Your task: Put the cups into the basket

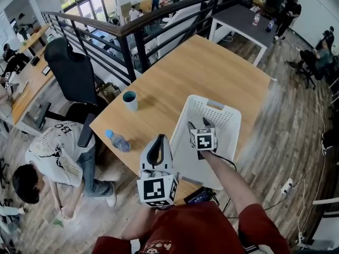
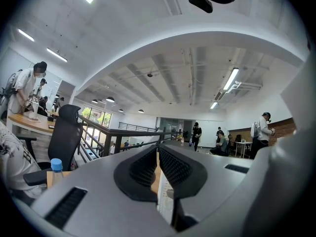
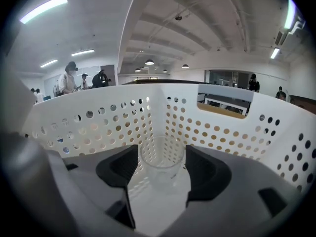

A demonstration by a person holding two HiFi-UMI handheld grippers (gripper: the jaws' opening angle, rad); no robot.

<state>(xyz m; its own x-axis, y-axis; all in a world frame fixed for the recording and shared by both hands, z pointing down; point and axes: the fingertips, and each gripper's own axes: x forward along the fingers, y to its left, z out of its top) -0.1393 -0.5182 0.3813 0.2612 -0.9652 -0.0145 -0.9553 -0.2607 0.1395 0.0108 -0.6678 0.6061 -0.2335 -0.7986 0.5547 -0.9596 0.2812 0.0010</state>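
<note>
Right gripper (image 3: 162,152) pinches the clear cup (image 3: 162,158), upright, low inside the white basket (image 3: 98,127). Left gripper (image 2: 158,151) jaws pressed together, empty. Teal cup (image 1: 130,100) on the table (image 1: 212,73) lies ahead-left, nearer the left gripper.

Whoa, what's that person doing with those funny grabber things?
A person is putting cups into a white basket using two hand-held grippers. The right gripper is down inside the basket with a clear cup gripped between its jaws. The left gripper is shut and empty. A teal cup stands on the wooden table, outside the basket, not yet put in. A water bottle is on the table too.
</note>
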